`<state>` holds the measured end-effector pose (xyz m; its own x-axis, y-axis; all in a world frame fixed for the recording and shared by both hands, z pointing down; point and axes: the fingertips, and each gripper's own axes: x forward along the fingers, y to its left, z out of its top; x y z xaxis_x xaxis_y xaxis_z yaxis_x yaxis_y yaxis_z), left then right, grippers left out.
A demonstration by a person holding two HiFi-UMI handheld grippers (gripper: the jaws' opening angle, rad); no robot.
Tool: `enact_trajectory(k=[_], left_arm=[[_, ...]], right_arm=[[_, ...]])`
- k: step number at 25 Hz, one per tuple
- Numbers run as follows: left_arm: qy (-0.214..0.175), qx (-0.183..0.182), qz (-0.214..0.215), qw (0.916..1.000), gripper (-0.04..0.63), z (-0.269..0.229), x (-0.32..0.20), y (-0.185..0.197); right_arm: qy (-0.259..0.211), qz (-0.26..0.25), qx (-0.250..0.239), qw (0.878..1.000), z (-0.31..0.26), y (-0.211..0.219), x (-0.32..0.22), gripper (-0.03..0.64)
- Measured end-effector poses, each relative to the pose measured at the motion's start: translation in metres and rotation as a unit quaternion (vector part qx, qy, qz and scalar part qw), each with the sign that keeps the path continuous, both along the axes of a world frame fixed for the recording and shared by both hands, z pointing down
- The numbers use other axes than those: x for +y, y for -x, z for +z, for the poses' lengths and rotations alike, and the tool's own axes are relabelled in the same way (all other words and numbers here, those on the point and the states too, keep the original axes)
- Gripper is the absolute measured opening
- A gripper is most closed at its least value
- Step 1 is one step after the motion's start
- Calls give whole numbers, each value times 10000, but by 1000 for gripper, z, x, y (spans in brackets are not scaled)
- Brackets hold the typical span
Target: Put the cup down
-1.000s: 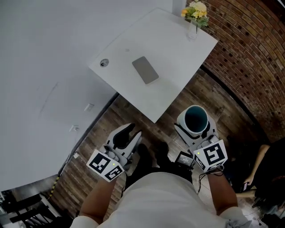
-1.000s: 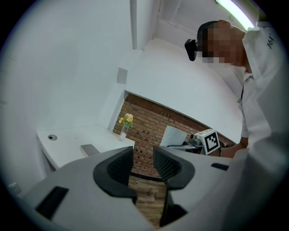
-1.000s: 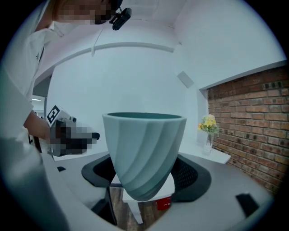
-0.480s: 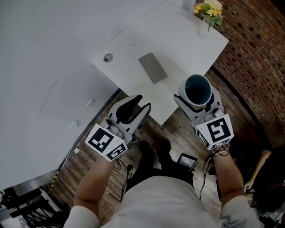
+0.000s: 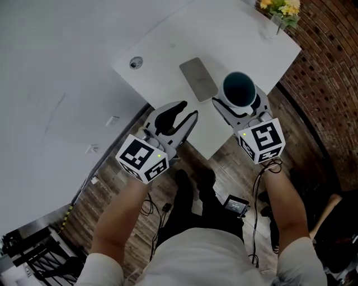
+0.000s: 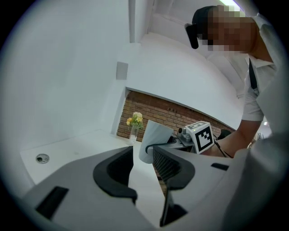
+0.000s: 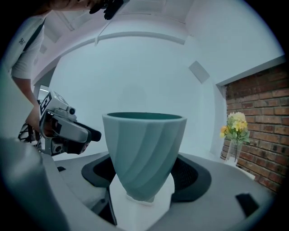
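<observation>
Head view: cup sits upright in your right gripper, jaws clamped on its lower sides so the teal mouth faces up and nothing tips. It hangs over the near edge of the white table, apparently not set down yet, just beside the grey pad. Your left gripper hovers by the table corner, jaws apart and empty, likely just kept clear. Flowers stand well apart at the far corner.

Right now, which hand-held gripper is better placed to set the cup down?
Right: the right hand-held gripper grips the cup upright above the white table; the left hand-held gripper is empty.
</observation>
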<state>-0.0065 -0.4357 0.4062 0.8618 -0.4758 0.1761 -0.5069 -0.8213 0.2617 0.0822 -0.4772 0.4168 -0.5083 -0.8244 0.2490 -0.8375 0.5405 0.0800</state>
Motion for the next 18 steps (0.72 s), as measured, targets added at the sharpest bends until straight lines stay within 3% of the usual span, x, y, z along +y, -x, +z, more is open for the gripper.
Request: enact_trajectory(k=[18], left_arm=[[546,-313,-137,9979,133,93,-43,-4]], right_arm=[[572,-238,298,9976,117,35,-74,367]])
